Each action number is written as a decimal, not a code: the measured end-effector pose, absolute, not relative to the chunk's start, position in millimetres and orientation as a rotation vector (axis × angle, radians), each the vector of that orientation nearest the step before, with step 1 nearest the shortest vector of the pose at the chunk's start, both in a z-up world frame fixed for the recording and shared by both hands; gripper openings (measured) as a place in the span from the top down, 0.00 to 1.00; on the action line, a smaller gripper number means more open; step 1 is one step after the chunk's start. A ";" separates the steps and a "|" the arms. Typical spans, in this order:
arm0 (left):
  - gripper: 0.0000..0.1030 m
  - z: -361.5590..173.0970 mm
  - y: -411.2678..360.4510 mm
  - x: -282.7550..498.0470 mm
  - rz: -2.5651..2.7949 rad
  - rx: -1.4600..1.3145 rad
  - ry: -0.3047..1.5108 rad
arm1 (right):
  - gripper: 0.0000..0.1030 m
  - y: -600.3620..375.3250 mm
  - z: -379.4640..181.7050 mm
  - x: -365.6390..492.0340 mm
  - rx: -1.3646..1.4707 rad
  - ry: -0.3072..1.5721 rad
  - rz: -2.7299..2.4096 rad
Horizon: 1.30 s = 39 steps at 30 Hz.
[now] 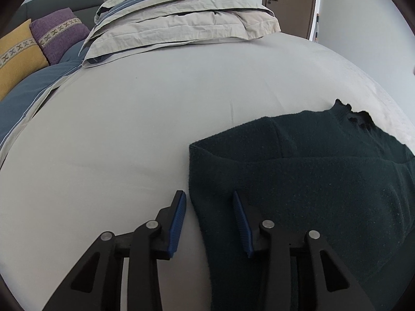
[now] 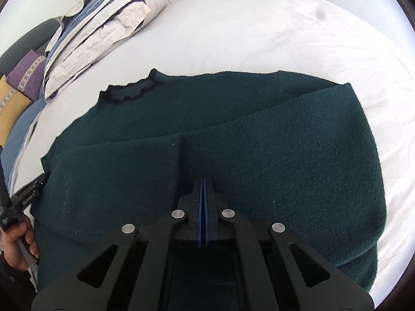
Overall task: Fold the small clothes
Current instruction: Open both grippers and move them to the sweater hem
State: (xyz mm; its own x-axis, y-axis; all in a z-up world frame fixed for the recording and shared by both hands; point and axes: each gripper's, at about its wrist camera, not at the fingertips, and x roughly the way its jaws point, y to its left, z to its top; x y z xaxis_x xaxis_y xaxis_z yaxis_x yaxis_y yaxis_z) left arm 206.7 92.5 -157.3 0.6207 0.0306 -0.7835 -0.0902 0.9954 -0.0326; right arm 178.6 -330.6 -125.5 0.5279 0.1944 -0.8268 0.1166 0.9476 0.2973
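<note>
Here, dark green sweater (image 2: 233, 142) on bed (image 1: 129, 129), left gripper (image 1: 209, 197) apart, right gripper (image 2: 203, 181) together, label writing unreadable.

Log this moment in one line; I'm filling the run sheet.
left gripper: open, at sweater edge | right gripper: shut, over sweater | sleeves folded in | on bed

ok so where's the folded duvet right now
The folded duvet sits at the far end of the bed, beyond the green sweater, with the purple cushion to its left in both views.
</note>
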 end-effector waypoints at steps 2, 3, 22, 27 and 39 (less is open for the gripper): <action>0.55 -148.5 106.3 193.3 0.074 -0.153 0.907 | 0.98 -337.5 -108.6 162.3 0.384 0.955 0.043; 0.55 -144.0 113.9 181.6 0.078 -0.192 0.903 | 0.98 -339.5 -96.9 150.3 0.381 0.911 0.048; 0.27 -144.2 111.9 -86.5 -0.141 -0.367 1.055 | 0.39 -359.9 -53.2 -122.8 0.288 0.864 0.161; 0.30 -156.9 107.0 -116.3 -0.230 -0.456 1.141 | 0.40 -391.1 -60.2 -164.9 0.359 0.894 0.146; 0.46 -182.6 122.6 -123.0 -0.308 -0.591 1.165 | 0.40 -426.2 -92.3 -194.1 0.466 1.073 0.163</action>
State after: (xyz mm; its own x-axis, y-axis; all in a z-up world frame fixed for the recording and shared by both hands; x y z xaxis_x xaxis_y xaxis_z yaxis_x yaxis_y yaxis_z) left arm -123.0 122.6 -182.6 0.3771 -0.5191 -0.7671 -0.0721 0.8092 -0.5830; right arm -194.1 -426.2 -92.3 0.4762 0.3499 -0.8067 0.0946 0.8917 0.4426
